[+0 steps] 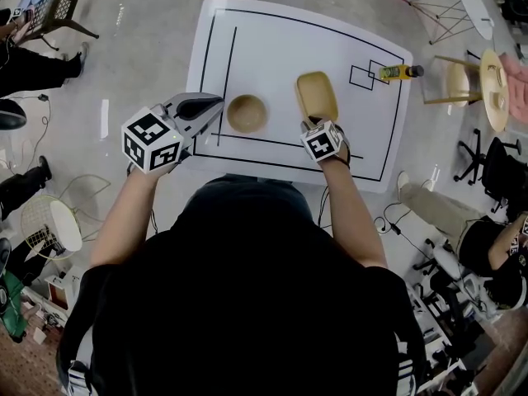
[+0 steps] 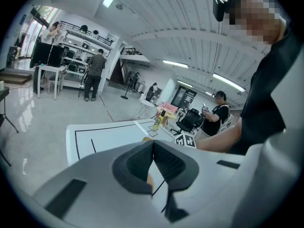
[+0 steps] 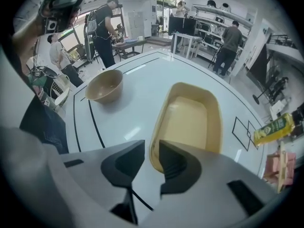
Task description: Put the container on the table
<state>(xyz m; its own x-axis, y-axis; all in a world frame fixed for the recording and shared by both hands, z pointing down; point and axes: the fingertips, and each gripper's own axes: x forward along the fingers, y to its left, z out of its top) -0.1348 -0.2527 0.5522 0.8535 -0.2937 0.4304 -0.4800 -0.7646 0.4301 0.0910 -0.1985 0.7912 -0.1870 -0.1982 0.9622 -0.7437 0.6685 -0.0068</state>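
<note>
glossy smooth table [image 1: 272, 31]; matt plastic-looking container [image 1: 318, 96], bowl [image 1: 247, 112]

Tan container [image 1: 317, 96] on the white table [image 1: 272, 40]
It is a shallow, rounded-rectangle tub, empty and open side up, lying right of the table's centre, long axis running away from the person, its near rim between the right gripper's [image 3: 151, 152] parted jaws.
</note>
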